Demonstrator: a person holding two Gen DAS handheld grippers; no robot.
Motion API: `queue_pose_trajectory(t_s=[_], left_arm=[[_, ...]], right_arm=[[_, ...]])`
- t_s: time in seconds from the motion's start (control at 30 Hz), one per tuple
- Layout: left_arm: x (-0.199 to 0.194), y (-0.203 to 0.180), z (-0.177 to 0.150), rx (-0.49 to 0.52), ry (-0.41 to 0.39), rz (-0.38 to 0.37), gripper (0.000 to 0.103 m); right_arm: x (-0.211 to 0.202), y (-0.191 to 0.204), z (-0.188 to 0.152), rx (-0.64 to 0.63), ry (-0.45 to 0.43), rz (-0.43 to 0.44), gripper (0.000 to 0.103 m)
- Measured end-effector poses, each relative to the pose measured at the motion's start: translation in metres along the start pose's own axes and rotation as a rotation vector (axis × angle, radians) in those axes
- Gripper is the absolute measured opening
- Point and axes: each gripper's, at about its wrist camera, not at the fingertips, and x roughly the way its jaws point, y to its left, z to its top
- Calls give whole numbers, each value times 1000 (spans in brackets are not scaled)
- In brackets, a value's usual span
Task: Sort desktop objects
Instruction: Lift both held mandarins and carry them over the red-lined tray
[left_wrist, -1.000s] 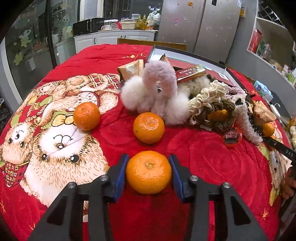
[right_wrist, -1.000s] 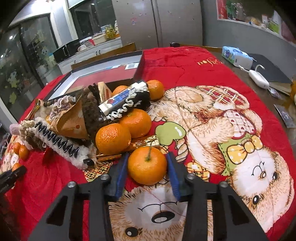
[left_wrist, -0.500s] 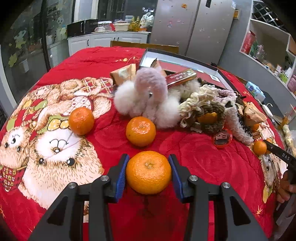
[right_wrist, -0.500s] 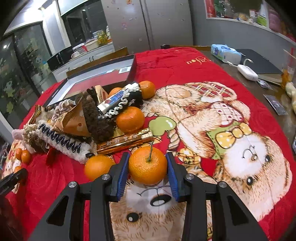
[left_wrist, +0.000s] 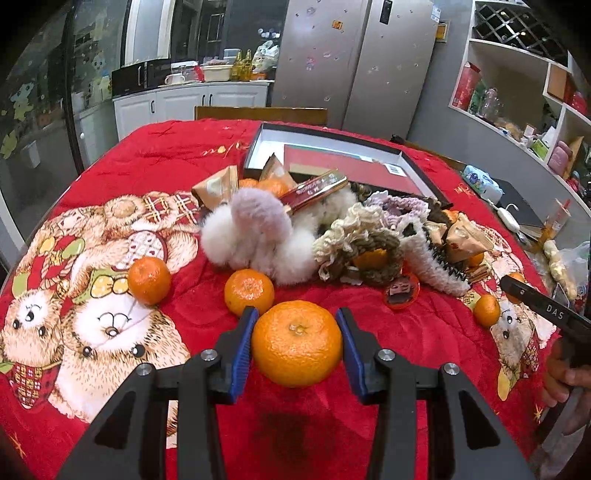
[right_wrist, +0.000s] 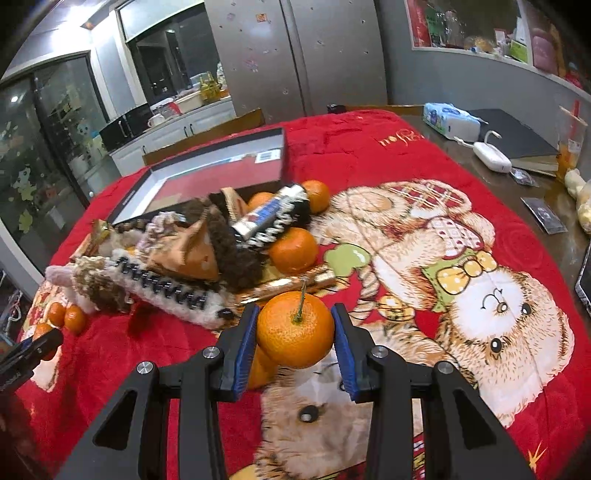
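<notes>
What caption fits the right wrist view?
Right gripper clamps a stemmed mandarin above the red blanket.

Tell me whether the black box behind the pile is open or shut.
Open. The black box has no lid on it; its red inside bottom shows, mostly bare, in both views.

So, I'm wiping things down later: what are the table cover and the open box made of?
Table cover: looks like plush quilted fleece, matte, with stitched swirls and printed bears. Open box: probably rigid cardboard, with thin straight black walls and a smooth red-and-grey lining; I can't be sure.
</notes>
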Motion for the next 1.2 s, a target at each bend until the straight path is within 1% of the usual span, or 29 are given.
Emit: queue_pose_trajectory(t_s=[0.17,0.37,0.57,0.97,1.2], left_arm=[[-9,8,4,6,-12,0,45],[-10,19,12,16,-21,2,45],[-11,26,13,26,-18,-33,45],[-7,24,14,51,-12,-87,45],[-8,17,27,80,-17,-122,45]], right_arm=[[-4,21,0,-17,-11,16,38],[-5,52,-1,-29,-26,44,38],[-8,80,-6,-50,-32,59,38],[-11,102,-5,-76,-35,61,38],[-9,110,3,-75,-36,91,38]])
